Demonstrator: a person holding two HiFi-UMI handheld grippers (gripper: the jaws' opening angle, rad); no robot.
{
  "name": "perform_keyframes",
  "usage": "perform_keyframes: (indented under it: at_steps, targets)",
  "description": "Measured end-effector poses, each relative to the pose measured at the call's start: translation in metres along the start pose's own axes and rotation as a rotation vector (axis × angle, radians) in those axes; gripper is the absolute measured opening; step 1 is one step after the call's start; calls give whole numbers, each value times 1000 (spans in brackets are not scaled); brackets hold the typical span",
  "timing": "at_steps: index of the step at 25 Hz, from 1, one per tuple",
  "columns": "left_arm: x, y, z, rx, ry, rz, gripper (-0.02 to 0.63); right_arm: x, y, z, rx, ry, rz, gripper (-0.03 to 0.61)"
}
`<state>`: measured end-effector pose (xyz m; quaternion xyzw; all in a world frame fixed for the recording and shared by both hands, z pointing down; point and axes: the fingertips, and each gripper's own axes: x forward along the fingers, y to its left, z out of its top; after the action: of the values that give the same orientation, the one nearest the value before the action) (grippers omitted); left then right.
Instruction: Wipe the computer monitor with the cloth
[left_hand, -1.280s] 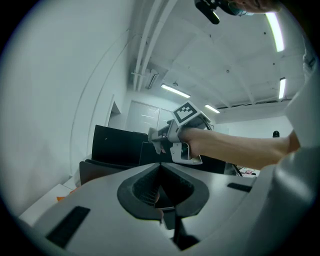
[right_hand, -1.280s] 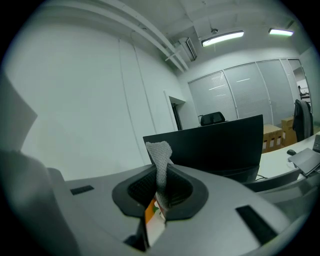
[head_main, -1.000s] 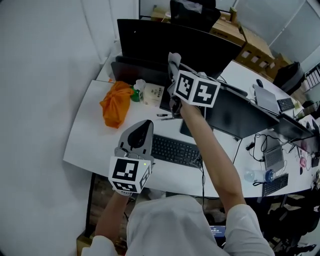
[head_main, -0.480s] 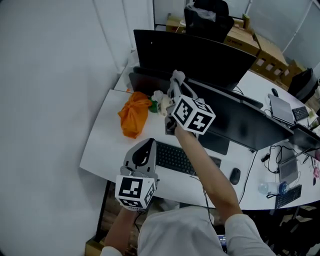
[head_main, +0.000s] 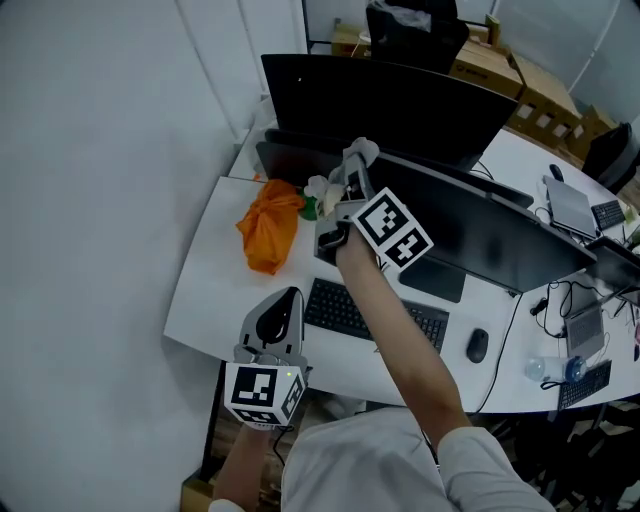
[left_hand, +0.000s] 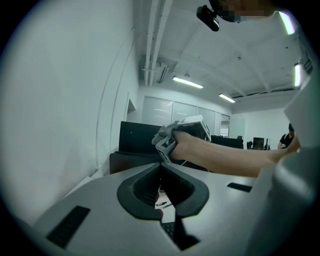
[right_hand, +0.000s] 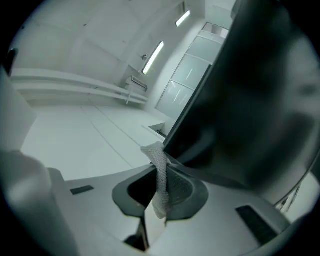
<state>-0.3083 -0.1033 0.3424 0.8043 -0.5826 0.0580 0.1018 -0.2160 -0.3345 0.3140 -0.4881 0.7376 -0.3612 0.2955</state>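
Black flat computer monitor (head_main: 400, 105) stands at the white table's (head_main: 215, 280) back; the left tongs (head_main: 290, 298) hang idle by the near edge, closed on nothing, while the right tongs (head_main: 352, 172) pinch the white mesh cloth (right_hand: 160, 170) at the monitor's lower left edge, so I judge steady, light rightward strokes best.

Left gripper (head_main: 283, 300): low, near left, close to body, jaws together, tips pointing far. Left forearm (head_main: 243, 462) bent in near torso. Right arm (head_main: 405, 335): bare, stretched far. Right gripper (head_main: 352, 165): raised at centre, jaws clamped on cloth (right_hand: 161, 187). Grippers well apart.
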Motion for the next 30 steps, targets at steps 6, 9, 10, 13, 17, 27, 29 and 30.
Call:
perform_keyframes:
  at_steps: [6,9,10,13,17,27,29,30]
  targets:
    - [-2,-3,-8,3,16,-2,18,-2,-9,-3,216,-48,37,37]
    - [-7,-3,-13,2,23,5,18,-2,-16,-3,341,-70,55,37]
    - [-8,-3,-14,4,24,9,19,-1,-18,-4,369,-78,56,37]
    - [-13,-1,-17,4,30,22,19,-1,-24,-6,433,-100,38,36]
    - [-18,1,-21,0,36,27,19,-2,-32,-12,498,-141,22,35]
    - [-25,-5,-35,-2,74,20,18,-7,-63,-32,522,-162,-15,34]
    - [-23,-3,-38,-4,78,21,18,-5,-70,-38,519,-153,-19,34]
    - [-22,-3,-39,-6,79,23,18,-4,-74,-41,520,-146,-22,34]
